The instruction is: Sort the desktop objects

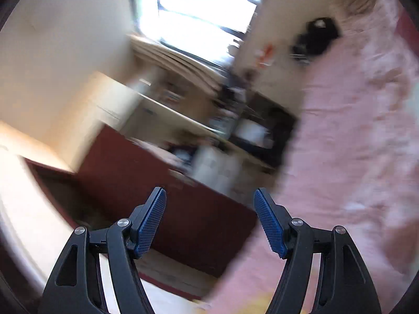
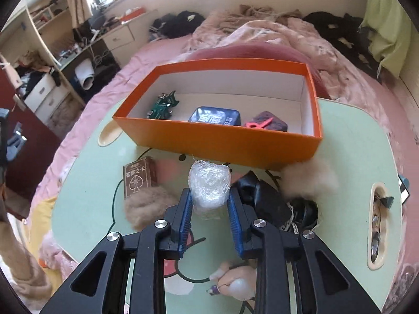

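Blue ribbed pads (image 2: 185, 219) of the right gripper (image 2: 209, 206) press against both sides of a plastic-wrapped bundle (image 2: 209, 185), a whitish, crinkly lump held above a pale green table (image 2: 345, 141). Below the fingers, near the bottom of the right wrist view, lies a small plush toy (image 2: 235, 280).

Just left of the bundle, a brown card box (image 2: 138, 179) with a spade symbol rests on the table, and a tan fluff ball (image 2: 149, 206) sits just in front of it. To the right lies a crumpled black bag (image 2: 264, 198), with a paler fluff ball (image 2: 309, 178) behind it, touching the front wall of an orange box (image 2: 220, 141).

That open box stands at the far side of the table. Inside it, from left to right, are a green toy car (image 2: 162, 106), a dark blue tin (image 2: 214, 116) and a purple block (image 2: 272, 123) with something red on top. A pink bed (image 2: 353, 83) lies beyond the table.

From the left wrist view, the left gripper (image 1: 209, 222) has its fingers spread wide with nothing between them. Its surroundings are heavily blurred; a bright window (image 1: 204, 7) and pink bedding (image 1: 353, 136) can be made out.
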